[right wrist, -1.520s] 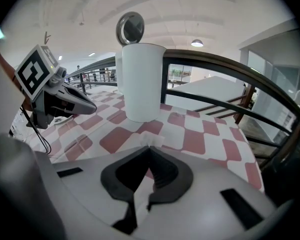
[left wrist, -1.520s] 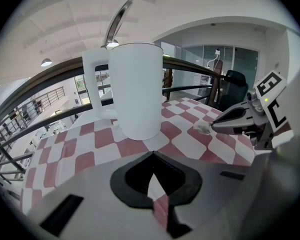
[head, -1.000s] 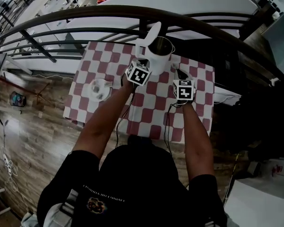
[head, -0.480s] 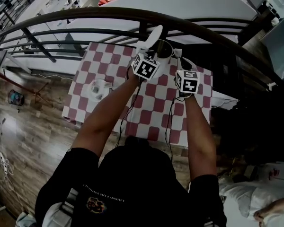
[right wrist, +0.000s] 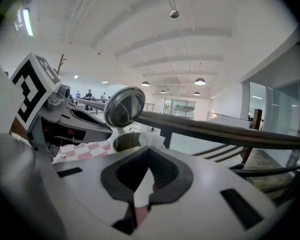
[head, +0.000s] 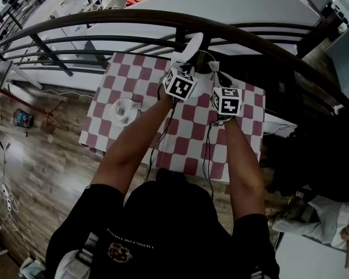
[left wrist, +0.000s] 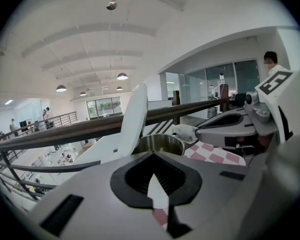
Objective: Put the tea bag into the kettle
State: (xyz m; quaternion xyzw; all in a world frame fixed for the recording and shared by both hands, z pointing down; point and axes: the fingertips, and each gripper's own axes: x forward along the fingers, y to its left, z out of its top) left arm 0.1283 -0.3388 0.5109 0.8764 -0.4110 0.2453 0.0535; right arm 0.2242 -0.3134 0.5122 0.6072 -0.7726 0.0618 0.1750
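Right gripper view: my right tool is pinched on the tea bag at the open kettle's rim, left tool closed by the raised lid.

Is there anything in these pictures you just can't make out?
- Inside of the kettle: both gripper views look across the rim; in the head view it is too small.
- The tea bag: mostly hidden behind the fingers of the right gripper, right gripper view.
- The white object on the table, head view: too small to identify.
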